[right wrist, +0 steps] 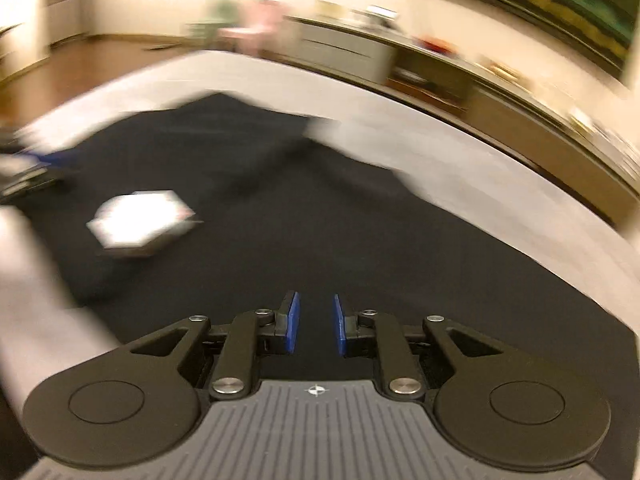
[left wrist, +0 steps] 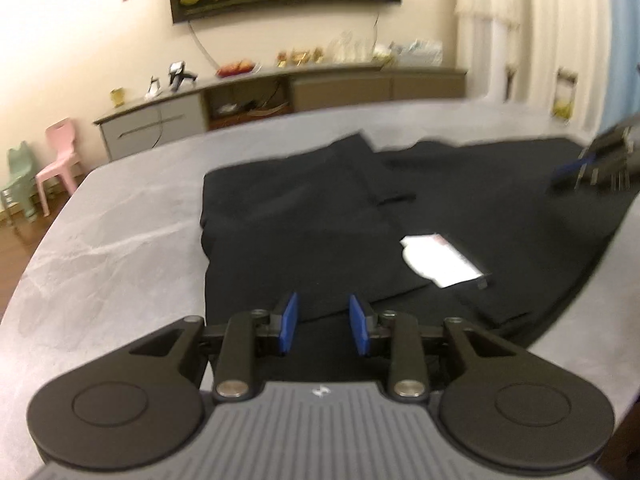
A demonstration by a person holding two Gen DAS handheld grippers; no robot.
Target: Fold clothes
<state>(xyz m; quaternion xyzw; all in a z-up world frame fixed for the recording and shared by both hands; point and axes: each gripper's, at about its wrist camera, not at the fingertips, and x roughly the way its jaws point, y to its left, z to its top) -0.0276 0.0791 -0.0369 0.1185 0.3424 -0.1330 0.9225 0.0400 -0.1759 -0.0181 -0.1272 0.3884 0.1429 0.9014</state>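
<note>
Left wrist view shows the black garment (left wrist: 400, 216) half-folded on the table (left wrist: 112, 240), both the left gripper (left wrist: 323, 322) and right gripper (right wrist: 316, 322) slightly open and empty, so next probably comes gripping an edge.

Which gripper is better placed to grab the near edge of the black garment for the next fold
Left, probably. The left gripper hovers open right over the black garment near its edge, in a steady view; the right gripper's view is blurred.

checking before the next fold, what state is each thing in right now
black garment: spread flat on the grey table, partly folded
white tag: lying on top of the garment
left gripper: open, nothing between its pads, over the garment's near edge
right gripper: open, empty, over the garment
</note>
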